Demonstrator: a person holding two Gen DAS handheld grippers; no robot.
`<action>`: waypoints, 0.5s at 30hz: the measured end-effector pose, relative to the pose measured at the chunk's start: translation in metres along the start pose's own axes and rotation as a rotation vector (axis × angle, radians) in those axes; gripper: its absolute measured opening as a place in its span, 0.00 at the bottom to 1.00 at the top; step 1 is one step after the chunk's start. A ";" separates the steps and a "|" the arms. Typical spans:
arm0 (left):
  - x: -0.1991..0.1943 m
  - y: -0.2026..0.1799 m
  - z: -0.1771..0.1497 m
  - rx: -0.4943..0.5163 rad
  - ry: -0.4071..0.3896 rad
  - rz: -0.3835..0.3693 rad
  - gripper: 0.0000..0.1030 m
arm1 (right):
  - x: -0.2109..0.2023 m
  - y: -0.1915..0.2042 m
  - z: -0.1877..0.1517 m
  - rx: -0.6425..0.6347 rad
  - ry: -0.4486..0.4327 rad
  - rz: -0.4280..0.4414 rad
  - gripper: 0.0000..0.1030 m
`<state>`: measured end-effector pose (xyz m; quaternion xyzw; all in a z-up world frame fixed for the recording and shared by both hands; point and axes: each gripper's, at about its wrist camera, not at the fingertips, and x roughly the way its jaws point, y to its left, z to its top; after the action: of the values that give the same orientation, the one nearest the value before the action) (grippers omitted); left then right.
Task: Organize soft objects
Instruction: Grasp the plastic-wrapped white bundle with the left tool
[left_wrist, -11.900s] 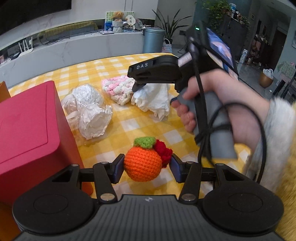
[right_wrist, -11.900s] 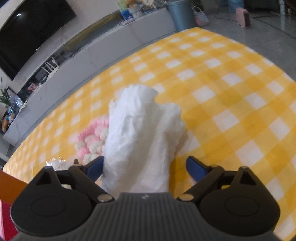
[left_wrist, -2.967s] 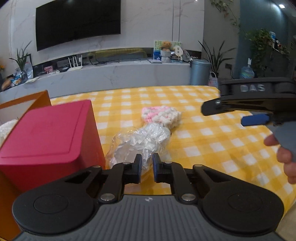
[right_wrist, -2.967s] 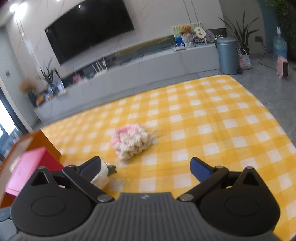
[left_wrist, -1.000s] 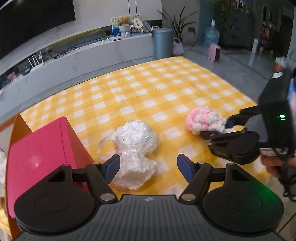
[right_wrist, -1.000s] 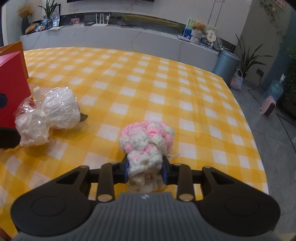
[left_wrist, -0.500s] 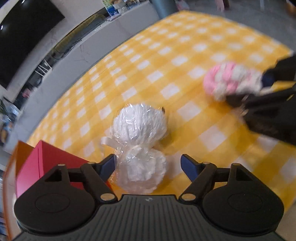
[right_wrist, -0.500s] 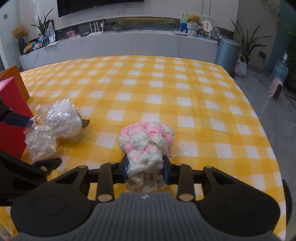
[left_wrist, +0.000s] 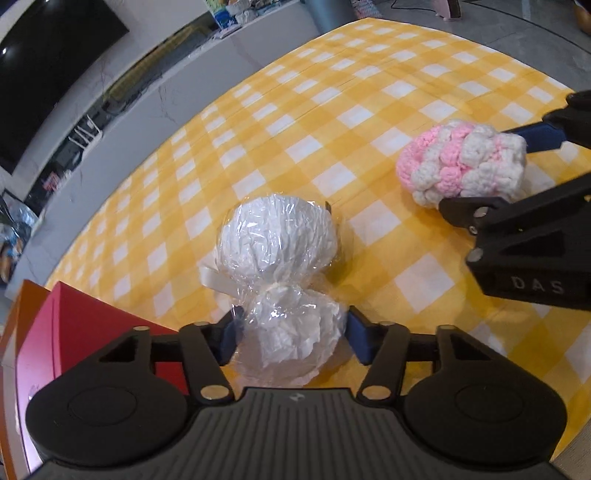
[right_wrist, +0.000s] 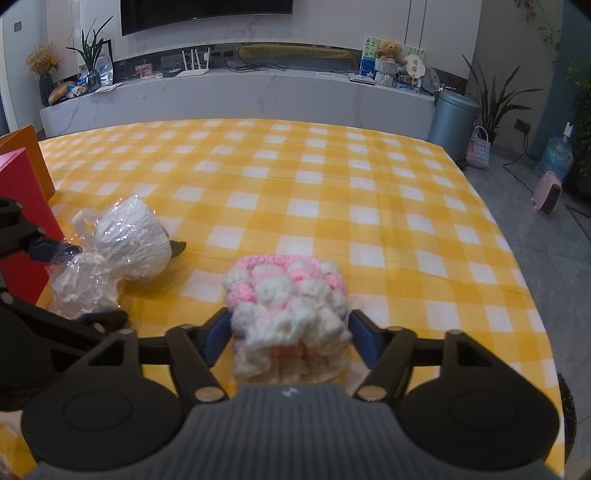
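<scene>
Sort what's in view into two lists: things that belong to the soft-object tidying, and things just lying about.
Job:
- plastic-wrapped white bundle, between the left gripper pads
- pink-and-white crochet piece, between the right gripper pads
- red box

Lying about:
- grey bin
- teddy bear
- TV

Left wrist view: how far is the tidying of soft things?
Done: nothing provable; the red box hides its inside. In hand: the left gripper has just been closing onto the wrapped white bundle, pads against the film. The right gripper has just been opening; the pink-and-white crochet piece lies loose between its jaws. Left: both items sit on the tablecloth.
</scene>
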<state>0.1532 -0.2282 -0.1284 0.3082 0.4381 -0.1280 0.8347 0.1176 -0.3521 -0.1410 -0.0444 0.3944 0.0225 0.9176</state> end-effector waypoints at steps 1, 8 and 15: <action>-0.001 -0.002 0.000 0.013 -0.007 0.001 0.61 | 0.001 0.000 -0.001 -0.001 -0.002 -0.002 0.70; -0.012 -0.008 -0.001 0.031 -0.048 -0.024 0.56 | 0.010 -0.001 -0.007 -0.006 0.012 0.020 0.61; -0.044 0.000 0.000 -0.003 -0.125 -0.092 0.56 | 0.007 -0.007 -0.006 0.003 0.004 0.046 0.48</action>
<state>0.1276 -0.2311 -0.0927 0.2780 0.3989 -0.1845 0.8542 0.1181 -0.3595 -0.1496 -0.0341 0.3970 0.0432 0.9162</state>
